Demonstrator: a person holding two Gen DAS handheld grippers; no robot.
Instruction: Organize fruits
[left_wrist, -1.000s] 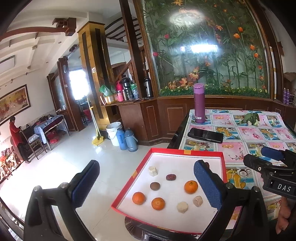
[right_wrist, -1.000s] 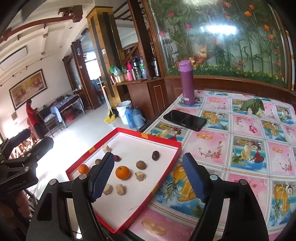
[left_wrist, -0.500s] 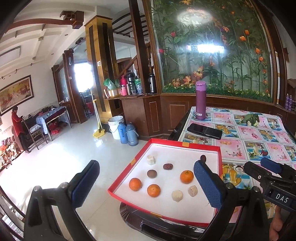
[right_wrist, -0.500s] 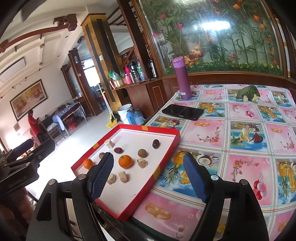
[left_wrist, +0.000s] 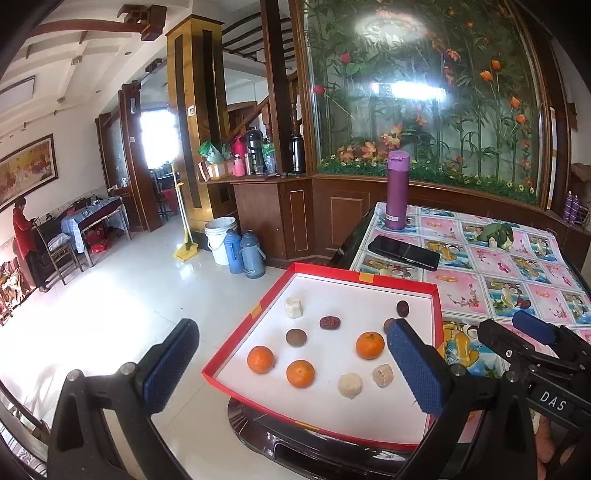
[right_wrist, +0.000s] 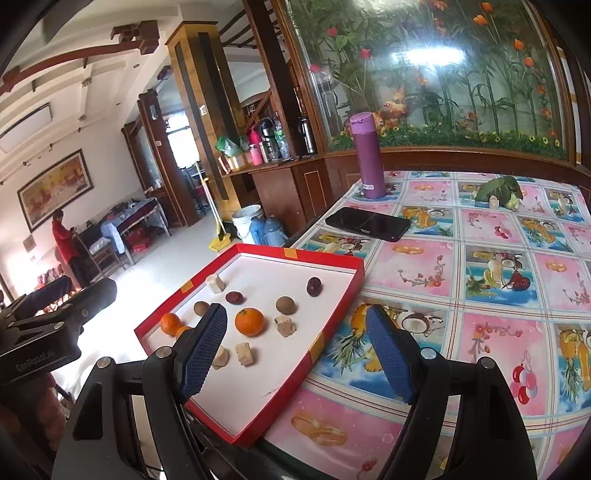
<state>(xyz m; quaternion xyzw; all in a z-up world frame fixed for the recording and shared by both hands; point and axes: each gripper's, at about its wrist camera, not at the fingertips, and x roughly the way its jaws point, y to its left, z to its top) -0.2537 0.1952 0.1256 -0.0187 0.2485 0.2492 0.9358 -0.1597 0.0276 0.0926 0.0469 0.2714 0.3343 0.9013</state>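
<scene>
Red tray (left_wrist: 437, 306) sits at the surface (right_wrist: 480, 258) corner. Inside it — three oranges (left_wrist: 370, 345), dark fruits, pale pieces, all loose and apart. Left gripper (left_wrist: 291, 369) and right gripper (right_wrist: 295, 349) hover above the tray's near edge — jaws released, grasping nothing.

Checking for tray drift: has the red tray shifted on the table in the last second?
Cannot tell. The red tray keeps its spot beside the black phone; only the cameras shifted.
</scene>
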